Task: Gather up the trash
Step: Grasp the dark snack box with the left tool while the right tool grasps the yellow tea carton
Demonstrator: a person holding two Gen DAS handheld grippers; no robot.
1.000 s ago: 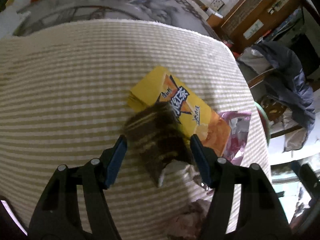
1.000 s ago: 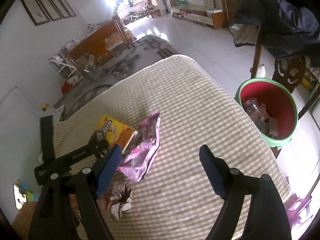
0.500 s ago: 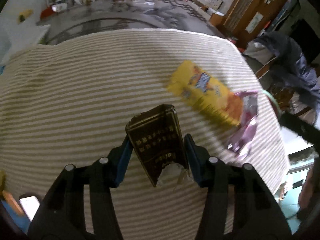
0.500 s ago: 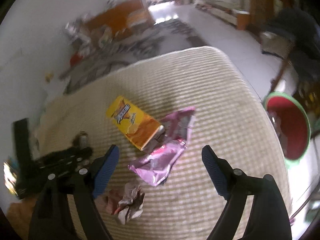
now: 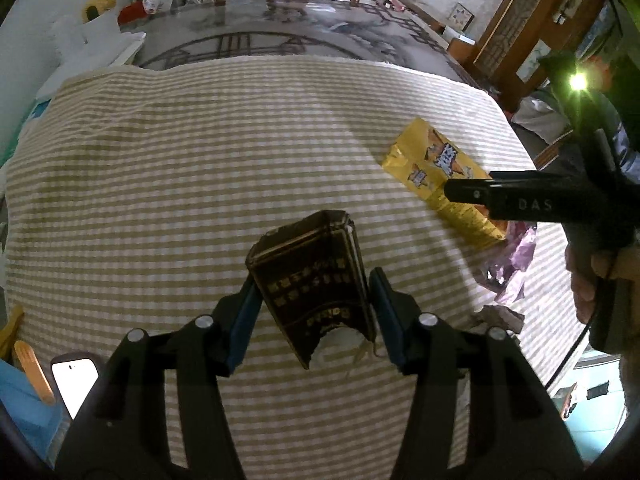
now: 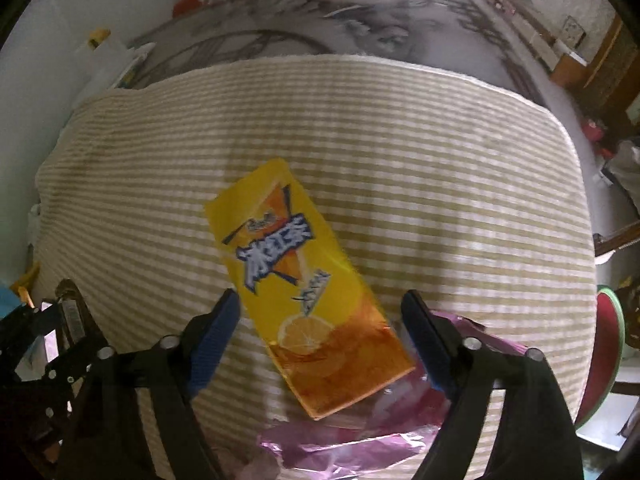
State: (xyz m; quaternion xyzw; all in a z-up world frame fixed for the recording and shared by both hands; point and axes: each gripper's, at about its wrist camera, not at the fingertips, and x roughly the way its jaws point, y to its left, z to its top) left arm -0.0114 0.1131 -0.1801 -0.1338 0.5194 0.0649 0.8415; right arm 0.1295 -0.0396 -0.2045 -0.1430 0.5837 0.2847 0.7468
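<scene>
My left gripper point(image 5: 312, 316) is shut on a dark brown torn carton point(image 5: 314, 280) and holds it above the striped cloth point(image 5: 200, 160). My right gripper point(image 6: 322, 336) is open, its fingers on either side of a yellow drink carton point(image 6: 296, 276) that lies flat on the cloth. The yellow carton also shows in the left wrist view point(image 5: 436, 176), partly behind the right gripper's body. A pink foil wrapper point(image 6: 360, 436) lies under the carton's near end. A crumpled paper wad point(image 5: 500, 316) lies by the wrapper.
A green-rimmed red bin point(image 6: 608, 352) stands off the right edge of the table. A phone point(image 5: 76, 376) and a blue item lie at the left near corner. Wooden furniture and a patterned rug lie beyond the far edge.
My left gripper has closed on the dark carton and lifted it back to the left. My right gripper has swung left and down over the yellow carton, still open.
</scene>
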